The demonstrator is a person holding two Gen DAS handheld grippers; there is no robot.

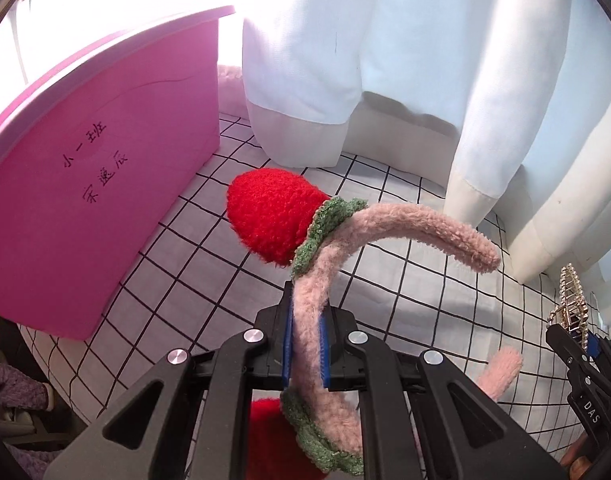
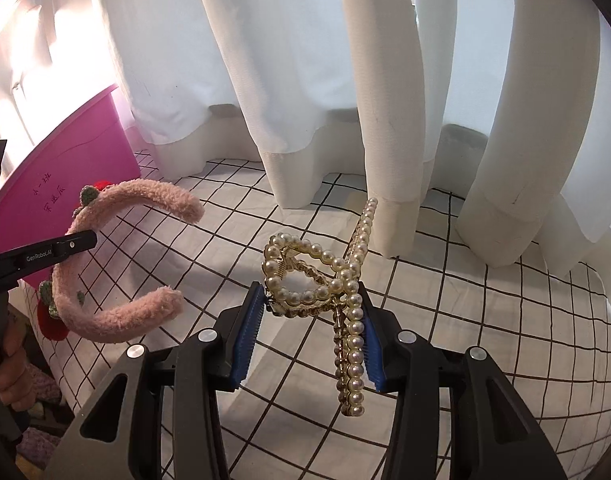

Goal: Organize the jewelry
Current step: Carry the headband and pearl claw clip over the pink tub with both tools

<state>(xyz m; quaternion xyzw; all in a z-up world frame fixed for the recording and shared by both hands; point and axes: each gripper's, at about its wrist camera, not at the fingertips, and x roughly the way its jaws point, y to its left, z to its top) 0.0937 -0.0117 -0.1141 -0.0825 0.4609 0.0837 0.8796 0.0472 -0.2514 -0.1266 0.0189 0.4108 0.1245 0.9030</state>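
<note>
White curtains [image 2: 305, 80] hang behind a checked cloth desk [image 2: 485, 340] w/ a pink box [image 1: 105, 168] far left. Left tongs [image 1: 307, 336] are clamped on the fuzzy pink headband [image 1: 405, 224] w/ red berries, right tongs [image 2: 311, 332] are clamped on the pearl hair clip [image 2: 317, 276]; both things are up off the desk. Looks like the carry step, & next I'd guess each goes over the box top, then the tongs let go gently.

One headband [image 1: 345, 240], one pearl clip [image 2: 325, 280], one pink box [image 1: 105, 160]

White curtains [image 2: 305, 80] hang in folds, backlit by daylight. Their hems rest on a white black-gridded cloth [image 2: 465, 320] just below.
</note>
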